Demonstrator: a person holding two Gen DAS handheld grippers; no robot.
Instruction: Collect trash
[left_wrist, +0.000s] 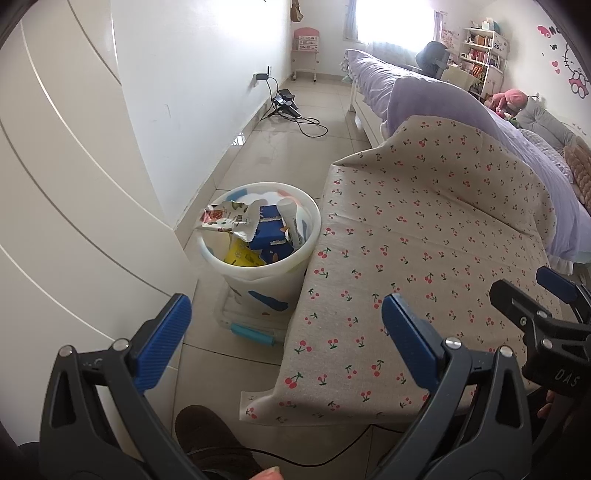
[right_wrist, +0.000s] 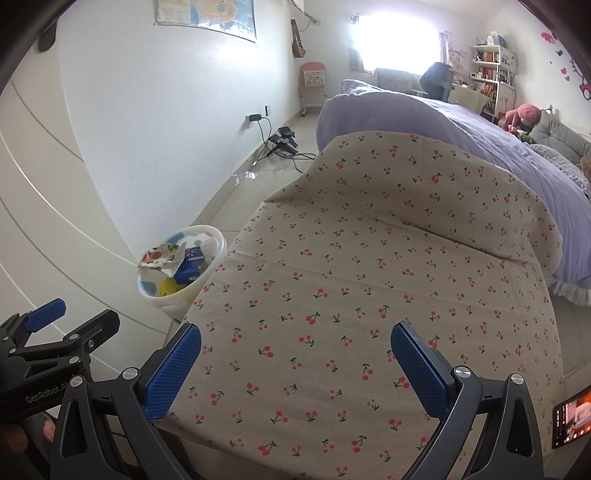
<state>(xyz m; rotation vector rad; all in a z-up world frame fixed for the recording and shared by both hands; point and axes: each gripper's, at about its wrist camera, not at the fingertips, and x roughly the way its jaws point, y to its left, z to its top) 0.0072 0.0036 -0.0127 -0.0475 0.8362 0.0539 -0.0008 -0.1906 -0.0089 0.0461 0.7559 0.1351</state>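
Trash fills a round white plastic bin with blue blotches (left_wrist: 271, 280), which stands on the pale tiled floor (left_wrist: 295, 122) just beside the left edge of a table draped in a beige cloth printed with small red cherries (left_wrist: 424, 240). Inside the bin lie a crumpled white and orange snack wrapper (left_wrist: 225, 218) draped over the near-left rim, a blue carton with white lettering (left_wrist: 271, 230), a yellow packet (left_wrist: 242, 256) lower down, and a white tube (left_wrist: 291, 214) leaning against the far side. The right wrist view shows the same bin (right_wrist: 212, 258) at the table's left, partly hidden by the cloth's edge (right_wrist: 332, 277).

The left gripper (left_wrist: 286, 338) hangs above the floor and the table's near-left corner with its blue ribbed pads (left_wrist: 162, 341) spread wide and nothing between them. The right gripper (right_wrist: 295, 369) hovers over the near part of the cherry cloth, its blue textured pads (right_wrist: 419, 371) likewise set wide apart and empty. Each gripper shows at the edge of the other's view: the right one (left_wrist: 546, 306) at the far right of the left view, the left one (right_wrist: 55, 332) at the lower left of the right view.

Behind the table lies a bed with a lilac cover (right_wrist: 461, 133). A white shelf unit (left_wrist: 484, 55) stands in the far corner beside a bright window (right_wrist: 395, 40), and black cables and a charger (left_wrist: 288, 107) lie on the floor along the white wall (left_wrist: 192, 92).
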